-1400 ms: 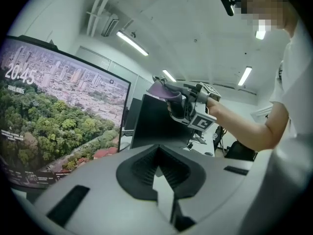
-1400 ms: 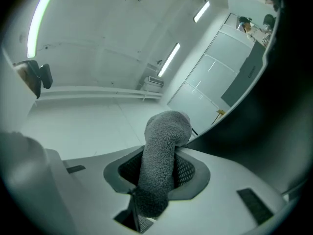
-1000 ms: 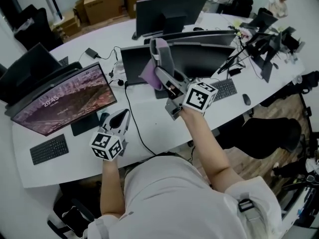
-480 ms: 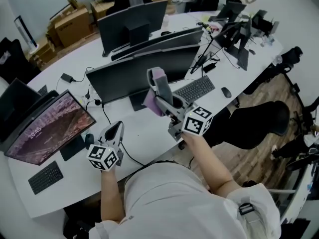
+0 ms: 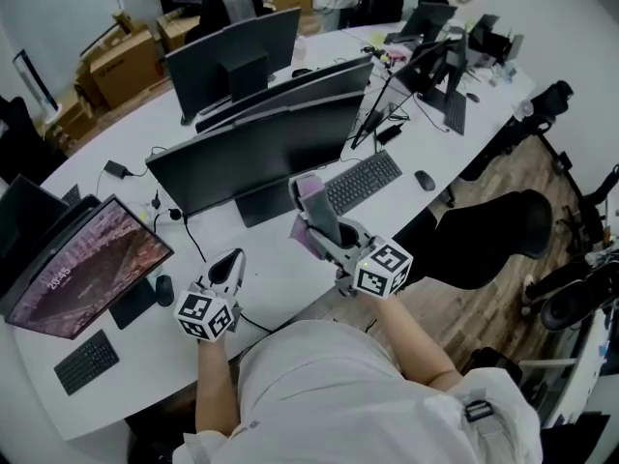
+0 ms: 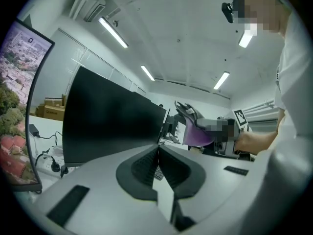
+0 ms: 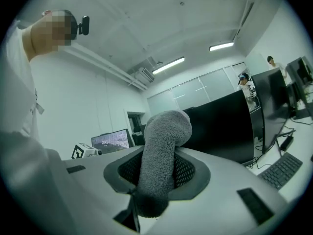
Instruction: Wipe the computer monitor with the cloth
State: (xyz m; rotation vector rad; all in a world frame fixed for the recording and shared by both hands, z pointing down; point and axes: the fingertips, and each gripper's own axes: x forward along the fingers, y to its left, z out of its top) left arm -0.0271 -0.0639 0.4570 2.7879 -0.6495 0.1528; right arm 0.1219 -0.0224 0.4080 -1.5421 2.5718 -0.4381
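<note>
Cloth [image 7: 165,131] clamped in the right gripper [image 7: 159,163] hides its jaw tips.

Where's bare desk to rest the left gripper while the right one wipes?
The barest patch is the white desk between the dark monitor stand, the left gripper and the near edge. A smaller strip lies right of the mouse, toward the desk's end. It is crowded by the lit monitor, where a cable runs, and behind the keyboard.
</note>
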